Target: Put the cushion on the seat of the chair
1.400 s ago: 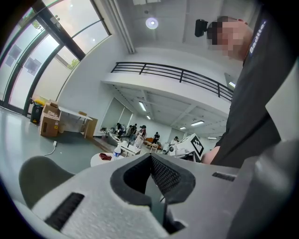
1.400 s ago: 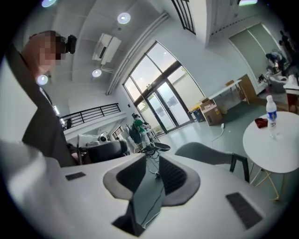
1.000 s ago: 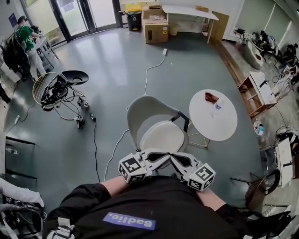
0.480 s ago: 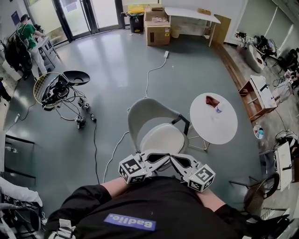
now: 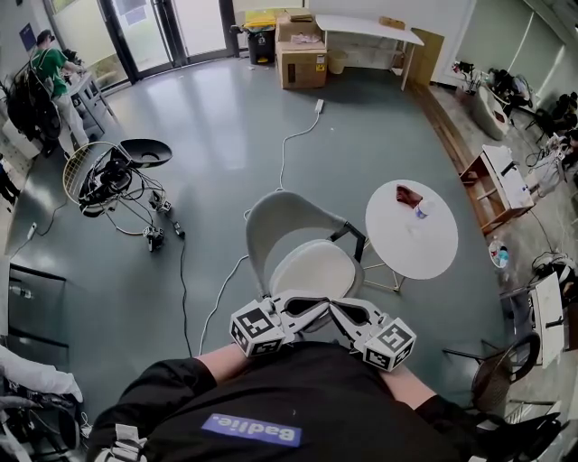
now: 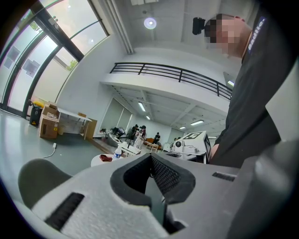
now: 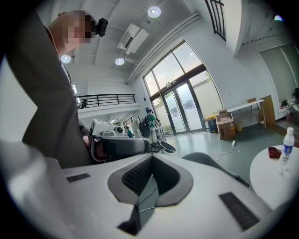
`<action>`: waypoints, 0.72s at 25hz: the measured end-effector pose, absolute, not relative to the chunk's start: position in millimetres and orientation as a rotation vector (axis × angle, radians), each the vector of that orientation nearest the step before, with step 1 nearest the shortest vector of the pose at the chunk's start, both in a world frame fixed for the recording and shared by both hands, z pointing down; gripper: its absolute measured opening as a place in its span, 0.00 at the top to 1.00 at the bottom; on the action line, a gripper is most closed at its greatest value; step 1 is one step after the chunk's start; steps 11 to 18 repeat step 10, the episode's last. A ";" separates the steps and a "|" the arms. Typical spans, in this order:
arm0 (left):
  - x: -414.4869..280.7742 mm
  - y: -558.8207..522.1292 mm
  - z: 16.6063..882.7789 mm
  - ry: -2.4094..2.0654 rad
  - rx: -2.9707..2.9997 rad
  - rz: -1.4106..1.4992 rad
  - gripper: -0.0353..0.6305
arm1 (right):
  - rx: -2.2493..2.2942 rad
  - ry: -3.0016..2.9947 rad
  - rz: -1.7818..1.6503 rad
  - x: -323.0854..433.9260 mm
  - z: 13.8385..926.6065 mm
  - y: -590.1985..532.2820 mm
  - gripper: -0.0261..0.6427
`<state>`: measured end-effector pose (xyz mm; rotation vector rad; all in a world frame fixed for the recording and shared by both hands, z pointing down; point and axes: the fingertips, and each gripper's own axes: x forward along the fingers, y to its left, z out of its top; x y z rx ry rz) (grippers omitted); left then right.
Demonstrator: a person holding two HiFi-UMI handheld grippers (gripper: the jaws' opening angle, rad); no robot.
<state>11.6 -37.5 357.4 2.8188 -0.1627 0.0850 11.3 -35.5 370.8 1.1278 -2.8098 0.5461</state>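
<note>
Left gripper (image 6: 151,158) and right gripper (image 7: 152,158) stay shut, empty; cushion (image 5: 316,267) lies on the chair (image 5: 282,213) seat; task looks done

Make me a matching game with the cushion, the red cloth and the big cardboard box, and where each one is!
Things:
1. cushion
2. red cloth
3. cardboard box

Places:
A. on the round table
B. on the floor near the long desk
C. on the seat of the chair

Pairs: 1-C, 2-A, 3-B
</note>
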 end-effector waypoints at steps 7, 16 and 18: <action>13.0 -38.4 356.4 -0.168 2.817 0.082 0.92 | 1.135 -2.809 0.557 13.4 371.6 -36.1 0.92; 13.2 -38.6 357.6 -0.167 2.824 0.086 0.92 | 1.138 -2.808 0.563 14.4 372.3 -36.7 0.92; 13.2 -38.6 357.6 -0.167 2.824 0.086 0.92 | 1.138 -2.808 0.563 14.4 372.3 -36.7 0.92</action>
